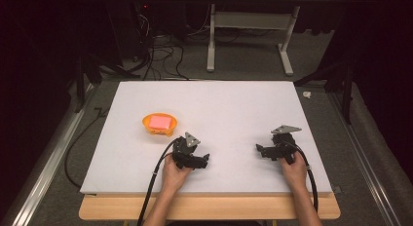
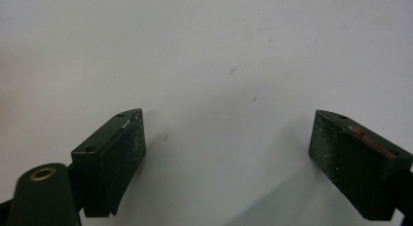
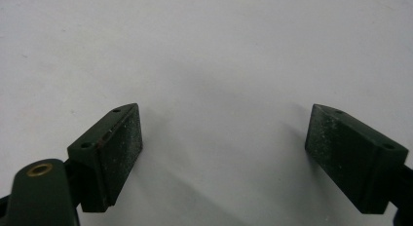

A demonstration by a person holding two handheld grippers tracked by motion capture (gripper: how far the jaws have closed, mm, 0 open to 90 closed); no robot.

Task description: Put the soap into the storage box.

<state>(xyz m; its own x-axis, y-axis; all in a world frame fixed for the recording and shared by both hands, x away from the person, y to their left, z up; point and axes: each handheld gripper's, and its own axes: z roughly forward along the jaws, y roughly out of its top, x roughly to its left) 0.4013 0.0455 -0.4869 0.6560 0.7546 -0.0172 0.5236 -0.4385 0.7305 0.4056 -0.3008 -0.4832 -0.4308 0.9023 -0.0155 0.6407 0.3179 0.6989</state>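
Nearest you, at six o'clock in the high view, your forearms come in over the wooden front edge of the surface (image 1: pixel 292 97). Your left hand (image 1: pixel 174 173) holds the left gripper (image 1: pixel 203 160) at about seven o'clock on the white sheet, its jaws pointing toward three o'clock. Your right hand (image 1: pixel 295 168) holds the right gripper (image 1: pixel 261 149) at about five o'clock, its jaws pointing toward nine o'clock, so the two face each other with bare white sheet between them, well apart. Each carries a grey three-cornered plate on top and trails a black cable back past your wrist.

In the left gripper view, your left gripper (image 2: pixel 228 133) stands wide, both black pads low over the plain white sheet with nothing between them. In the right gripper view, your right gripper (image 3: pixel 224 131) is just as wide, and likewise grips nothing.

An orange bowl (image 1: pixel 147 124) sits at about ten o'clock from the left gripper, near it but not touching. A pink block (image 1: pixel 160 122) lies inside the bowl. Beyond the surface, at twelve o'clock, cables lie on the floor beside the white legs of a frame.
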